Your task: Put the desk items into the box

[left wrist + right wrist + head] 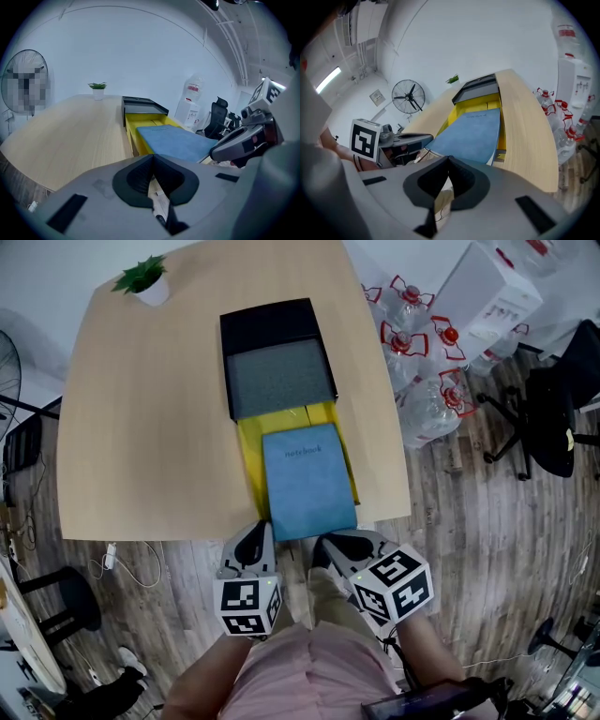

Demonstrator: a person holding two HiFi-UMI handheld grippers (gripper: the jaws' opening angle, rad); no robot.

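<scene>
Left gripper [152, 158]: jaws pressed together with nothing between them, held just off the near edge of the table [141, 427].
Right gripper [448, 160]: clenched and empty too – it sits just beside the left one, both pointing at the same target.
Blue notebook [307, 479]: lies flat right ahead of both grippers, on top of a yellow folder [247, 442]; its near end seems to poke past the table edge.
Box [278, 376]: black, grey inside, open, just beyond the folder's far end.
Risk, the grab: with the jaws together, coming in like this would only shove the notebook.
Risk, the slide: a nudge on the overhanging end could skate the notebook across the slick folder, or tip it off the table.
Risk, the stack: a deep pinch might catch the folder as well – then both drag together and could bump the box away.
Far corner: potted plant [142, 279], well apart from the action.
</scene>
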